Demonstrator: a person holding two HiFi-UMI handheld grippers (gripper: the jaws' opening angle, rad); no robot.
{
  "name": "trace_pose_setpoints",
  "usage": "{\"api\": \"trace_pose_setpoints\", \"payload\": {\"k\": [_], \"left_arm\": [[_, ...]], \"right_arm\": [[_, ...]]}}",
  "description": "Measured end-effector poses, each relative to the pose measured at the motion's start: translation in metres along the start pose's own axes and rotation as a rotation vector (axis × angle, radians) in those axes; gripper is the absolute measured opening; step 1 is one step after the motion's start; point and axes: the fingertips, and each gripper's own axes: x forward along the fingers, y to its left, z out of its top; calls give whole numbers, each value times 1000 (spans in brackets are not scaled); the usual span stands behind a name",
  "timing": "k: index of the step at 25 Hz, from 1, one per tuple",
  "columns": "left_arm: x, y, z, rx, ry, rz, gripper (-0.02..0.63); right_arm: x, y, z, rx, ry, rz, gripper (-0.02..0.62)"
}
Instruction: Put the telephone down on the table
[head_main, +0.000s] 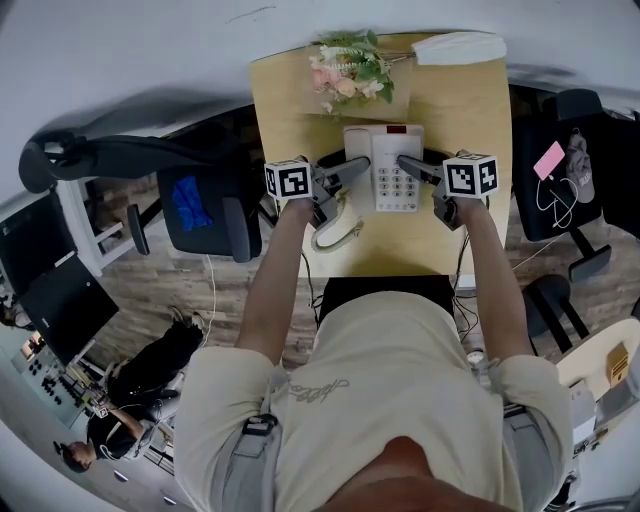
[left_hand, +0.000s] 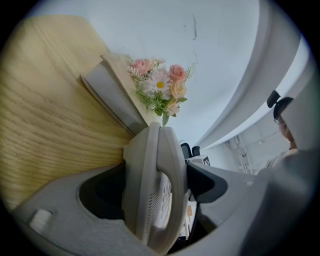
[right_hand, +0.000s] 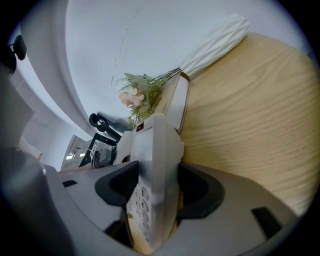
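Observation:
The grey-white telephone (head_main: 384, 168), handset on its left side and keypad on its right, is held between both grippers over the middle of the wooden table (head_main: 470, 110). My left gripper (head_main: 358, 166) is shut on its handset side, and my right gripper (head_main: 406, 164) is shut on its keypad side. In the left gripper view the telephone (left_hand: 155, 185) stands edge-on, pinched by the left gripper (left_hand: 159, 182). The right gripper view shows the telephone (right_hand: 152, 180) with its keys facing left, clamped in the right gripper (right_hand: 154, 187). Its cord (head_main: 336, 230) hangs over the table's near edge.
A bunch of artificial flowers (head_main: 350, 68) lies on a flat board at the table's far side, with a white rolled cloth (head_main: 458, 46) beside it. One office chair (head_main: 205, 205) stands left of the table and another chair (head_main: 565, 165) stands to the right.

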Motion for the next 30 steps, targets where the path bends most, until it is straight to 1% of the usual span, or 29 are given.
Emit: {"api": "trace_pose_setpoints", "payload": {"k": [5, 8, 12, 17, 19, 21, 23, 26, 28, 30], "left_arm": [[1, 0, 0, -13, -2, 3, 379], [-1, 9, -2, -10, 8, 25, 379], [1, -2, 1, -29, -14, 10, 380], [-1, -4, 0, -27, -25, 35, 380], [-3, -5, 2, -10, -33, 57, 380], [-6, -7, 6, 10, -59, 74, 380], [-11, -9, 10, 13, -85, 79, 380], [-18, -16, 10, 33, -92, 88, 380], [-25, -22, 9, 72, -103, 108, 379], [-36, -27, 11, 140, -137, 143, 379]], "right_arm": [[0, -2, 1, 5, -7, -9, 241], [0, -3, 0, 10, -6, -17, 241], [-1, -3, 2, 7, -8, -62, 244], [-7, -1, 5, -67, -6, -158, 245], [-8, -1, 6, -90, -9, -198, 245], [-10, 0, 6, -117, -16, -247, 245], [-15, 0, 7, -153, -28, -309, 244], [-30, -3, 9, -202, -50, -399, 244], [-39, 2, 8, -202, -71, -402, 242], [-48, 11, 6, -196, -95, -378, 241]]}}
